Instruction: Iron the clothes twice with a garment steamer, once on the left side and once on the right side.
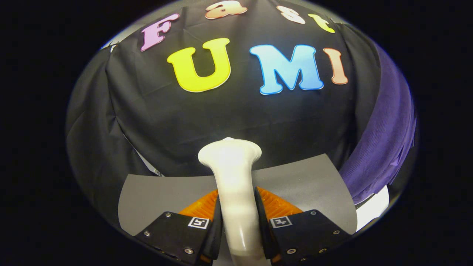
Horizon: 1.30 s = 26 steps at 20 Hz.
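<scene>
A white garment steamer (232, 177) stands upright between my fingers, its handle pinched from both sides and its wide head rising just beyond the fingertips. My gripper (237, 212) is shut on that handle. A purple garment (384, 136) hangs to the right, beyond and right of the steamer head, its folds running down toward the table. The steamer head is apart from the garment and faces the black cloth wall.
A grey mat (306, 177) covers the table under and ahead of the fingers. A white surface (373, 208) shows past the mat's right corner, below the garment. The black cloth wall (147, 122) closes off the back and left.
</scene>
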Tool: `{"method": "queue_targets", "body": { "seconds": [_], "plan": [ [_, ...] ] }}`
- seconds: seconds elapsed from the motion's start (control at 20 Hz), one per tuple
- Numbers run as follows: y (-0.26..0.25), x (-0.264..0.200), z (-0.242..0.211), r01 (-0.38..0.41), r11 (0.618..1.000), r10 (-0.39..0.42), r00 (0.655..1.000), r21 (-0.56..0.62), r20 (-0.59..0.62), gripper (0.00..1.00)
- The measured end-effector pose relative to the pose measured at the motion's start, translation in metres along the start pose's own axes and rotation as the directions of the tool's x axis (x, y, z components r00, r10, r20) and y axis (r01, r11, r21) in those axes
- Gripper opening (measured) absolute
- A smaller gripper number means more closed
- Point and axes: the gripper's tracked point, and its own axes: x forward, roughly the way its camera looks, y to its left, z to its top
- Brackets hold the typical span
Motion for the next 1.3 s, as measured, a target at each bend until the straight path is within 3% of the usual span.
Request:
{"method": "queue_targets", "body": {
  "seconds": [0.35,0.8,1.3],
  "plan": [
    [-0.013,-0.077,0.015,0.0,1.0,0.002,0.988,-0.014,0.156,0.45],
    [-0.046,-0.188,0.005,0.023,0.999,-0.007,0.94,-0.043,0.34,0.45],
    [-0.091,-0.275,-0.06,0.049,0.995,-0.004,0.892,-0.088,0.452,0.45]
  ]
}}
